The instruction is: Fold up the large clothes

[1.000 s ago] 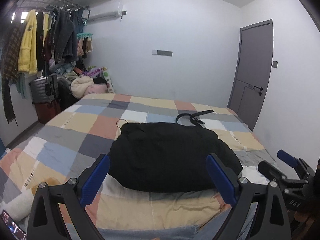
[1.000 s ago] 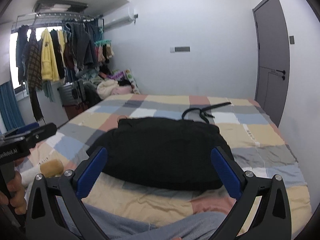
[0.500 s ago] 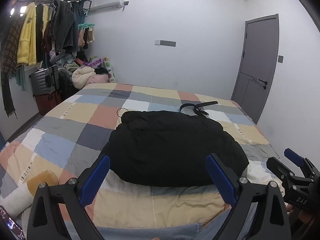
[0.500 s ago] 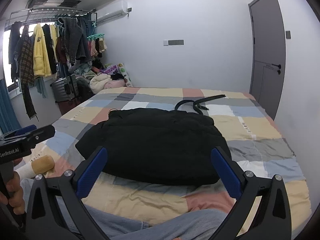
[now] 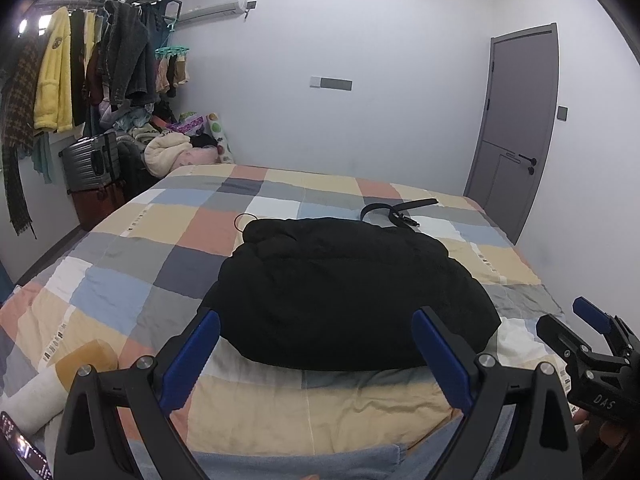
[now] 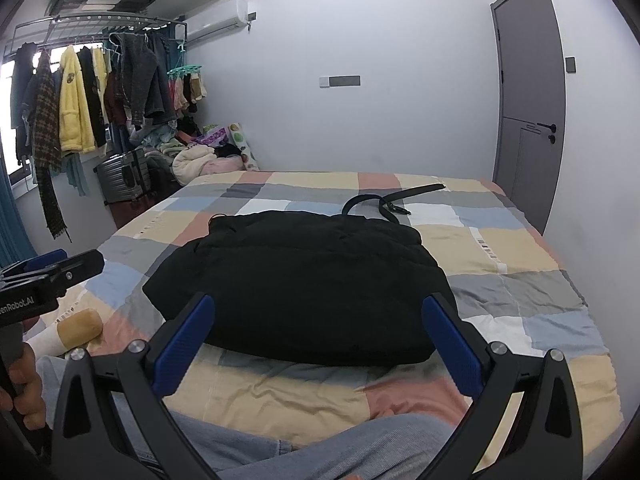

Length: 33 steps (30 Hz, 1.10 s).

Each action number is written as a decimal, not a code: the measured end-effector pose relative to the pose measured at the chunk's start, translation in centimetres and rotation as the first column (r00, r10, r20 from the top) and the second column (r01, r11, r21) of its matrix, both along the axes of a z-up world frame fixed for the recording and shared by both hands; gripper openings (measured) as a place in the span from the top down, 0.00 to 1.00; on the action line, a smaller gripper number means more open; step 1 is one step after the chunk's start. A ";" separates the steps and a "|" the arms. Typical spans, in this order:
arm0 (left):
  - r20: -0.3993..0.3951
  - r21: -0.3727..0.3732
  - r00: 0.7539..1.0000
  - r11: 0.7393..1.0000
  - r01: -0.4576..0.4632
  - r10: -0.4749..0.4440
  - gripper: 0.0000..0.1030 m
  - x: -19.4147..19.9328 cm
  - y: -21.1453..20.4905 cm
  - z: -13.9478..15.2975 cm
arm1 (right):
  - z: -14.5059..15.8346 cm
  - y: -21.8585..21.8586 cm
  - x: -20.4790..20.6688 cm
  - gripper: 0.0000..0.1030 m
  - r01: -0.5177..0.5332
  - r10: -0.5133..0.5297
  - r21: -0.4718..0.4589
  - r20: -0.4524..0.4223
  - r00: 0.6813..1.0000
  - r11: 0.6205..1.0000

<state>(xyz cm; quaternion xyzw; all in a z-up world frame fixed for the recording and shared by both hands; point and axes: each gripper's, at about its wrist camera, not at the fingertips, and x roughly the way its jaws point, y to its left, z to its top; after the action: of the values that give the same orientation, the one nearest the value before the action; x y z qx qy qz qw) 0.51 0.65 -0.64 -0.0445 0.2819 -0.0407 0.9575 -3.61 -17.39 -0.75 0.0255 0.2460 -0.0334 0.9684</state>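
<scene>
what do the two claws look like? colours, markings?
Both alike: the left claw and right claw have black angular frames, blue finger pads and silver screws. White lettering shows on each body's side: "DAS" on the right, "enRobot.AI" on the left.

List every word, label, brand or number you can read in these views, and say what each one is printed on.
"DAS" on the body of the right gripper, seen from the left wrist view.
"enRobot.AI", its start cut off by the frame edge, on the body of the left gripper, seen from the right wrist view.
Barcode-like marks printed on the checked bed cover: too small to read.
Badge on the yellow robe on the rack: too blurred to read.
</scene>
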 end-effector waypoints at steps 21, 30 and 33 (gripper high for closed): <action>-0.005 0.009 1.000 1.000 -0.003 0.003 0.05 -0.1 -0.3 -0.1 | -0.2 -0.3 -0.6 0.00 0.015 -0.015 -0.002 -0.006 1.000 1.000; -0.006 0.013 1.000 1.000 -0.004 0.004 0.05 -0.3 -0.2 -0.2 | -0.2 -0.4 -0.6 0.00 0.017 -0.017 -0.003 -0.005 1.000 1.000; -0.005 0.012 1.000 1.000 0.000 0.000 0.05 -0.3 -0.2 -0.2 | -0.2 -0.5 -0.6 0.00 0.018 -0.018 -0.004 -0.005 1.000 1.000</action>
<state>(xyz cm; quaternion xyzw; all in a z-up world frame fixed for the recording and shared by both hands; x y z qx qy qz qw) 0.22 0.46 -0.82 -0.0387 0.2847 -0.0389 0.9570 -4.23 -17.89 -0.99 0.0256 0.2483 -0.0428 0.9674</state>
